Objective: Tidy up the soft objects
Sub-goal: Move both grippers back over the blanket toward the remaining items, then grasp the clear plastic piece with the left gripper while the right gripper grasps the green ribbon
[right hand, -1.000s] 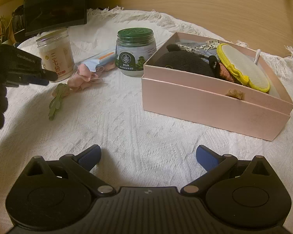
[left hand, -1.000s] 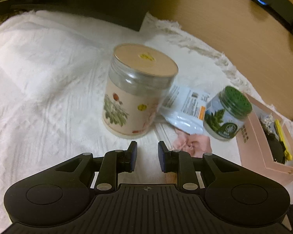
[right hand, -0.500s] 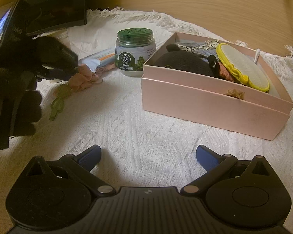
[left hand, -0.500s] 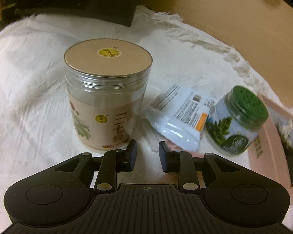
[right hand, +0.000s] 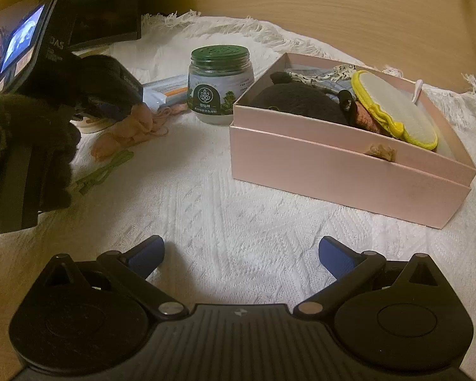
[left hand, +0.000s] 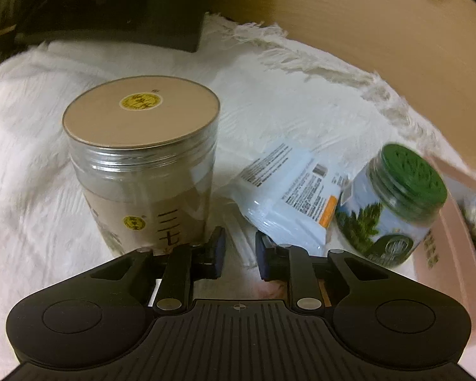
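Our left tongs (left hand: 239, 252), just closing, stand narrowly apart over the pink cloth (right hand: 133, 127); our right tongs (right hand: 239, 254) gape wide, empty.

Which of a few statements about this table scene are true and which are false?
1. The green-lidded jar stands inside the pink box. False: it stands on the white cloth beside the box.
2. The right gripper is open with nothing between its pads. True.
3. The tall jar has no lid. False: a flat tan lid covers it.
4. A yellow-edged pad lies in the pink box. True.
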